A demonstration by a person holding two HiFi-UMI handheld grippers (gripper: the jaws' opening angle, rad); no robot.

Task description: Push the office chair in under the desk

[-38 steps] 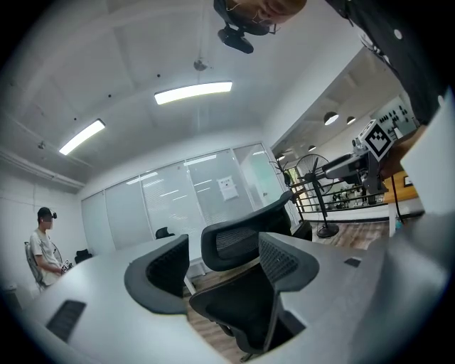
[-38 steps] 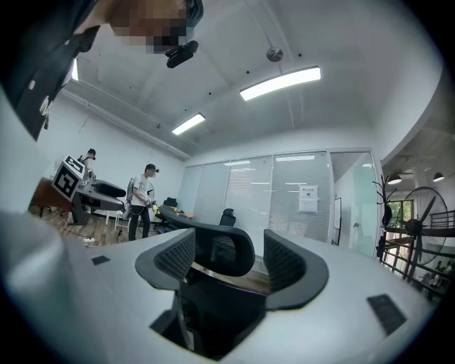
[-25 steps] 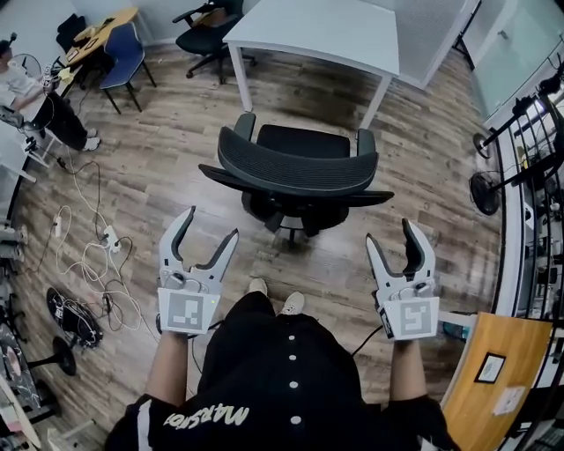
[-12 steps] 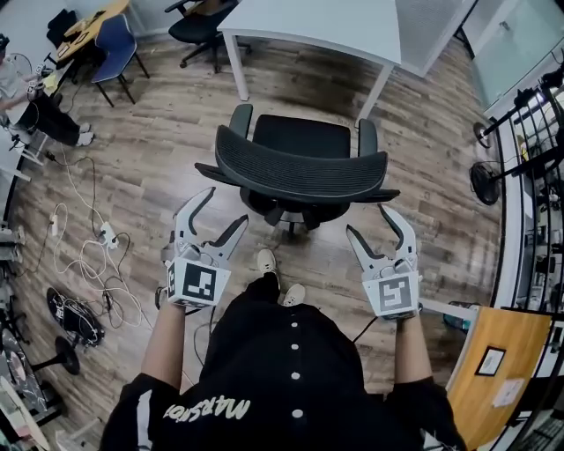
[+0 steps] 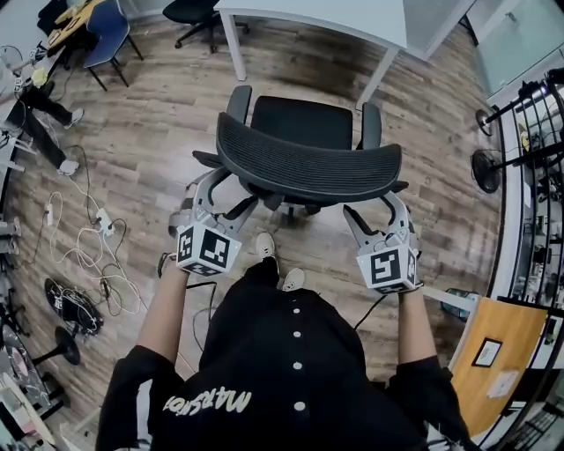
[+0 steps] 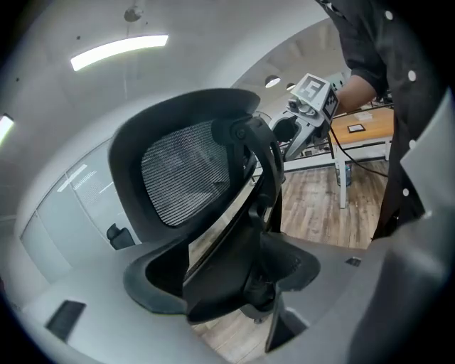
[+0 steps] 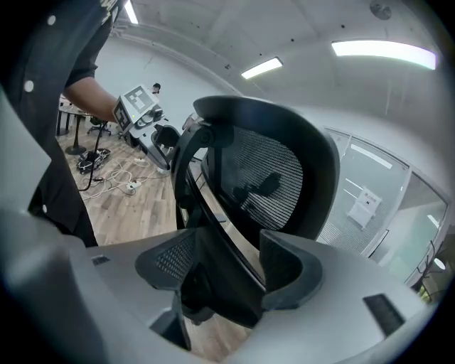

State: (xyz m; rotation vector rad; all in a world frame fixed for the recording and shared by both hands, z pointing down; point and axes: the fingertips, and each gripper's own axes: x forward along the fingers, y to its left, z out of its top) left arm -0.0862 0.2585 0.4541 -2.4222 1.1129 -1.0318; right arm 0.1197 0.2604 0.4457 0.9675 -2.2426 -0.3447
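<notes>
Black short-sleeved top (image 5: 291, 370) is worn, with white buttons (image 5: 293, 346), white lettering (image 5: 204, 403), light shoes (image 5: 275, 262). Left gripper (image 5: 231, 194), right gripper (image 5: 368, 207): grey, black-padded, each capped with black-and-white marker cube (image 5: 208, 251).

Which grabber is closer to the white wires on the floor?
Left. The left gripper sits at the end of the chair back nearest the white wires on the floor. The right gripper sits at the chair back's other end, farther away.

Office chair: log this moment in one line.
office chair: facing desk, not under it | left gripper: open, astride its back | right gripper: open, astride its back
</notes>
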